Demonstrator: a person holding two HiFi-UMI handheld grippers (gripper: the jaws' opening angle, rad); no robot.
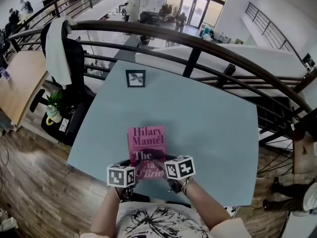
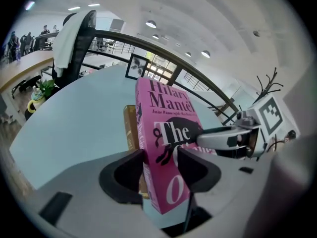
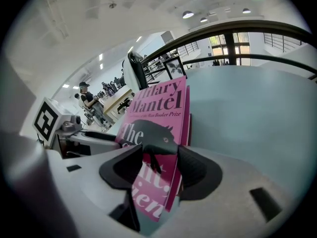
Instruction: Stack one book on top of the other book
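Pink book [image 1: 146, 138] (left tool [image 2: 161, 165], right tool [image 3: 159, 162]) by table [image 1: 213, 118] edge — room beyond

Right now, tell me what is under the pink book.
A tan book shows only as an edge beneath the pink book. Its cover is hidden, and whether the two touch cannot be told.

Two books: one pink book [image 1: 146, 145] and one brown book [image 2: 130, 128] lying against it, both at the grippers' jaws. Two grippers: the left gripper [image 2: 161, 165] and the right gripper [image 3: 159, 165]. One table [image 1: 213, 123] under them. One marker card [image 1: 135, 78] on it, straight beyond the grippers. One chair [image 1: 77, 68] off to the left gripper's side, with one white cloth [image 1: 58, 48] hung over it and one potted plant [image 1: 53, 103] at its foot. One railing [image 1: 198, 39] past the table's far edge.
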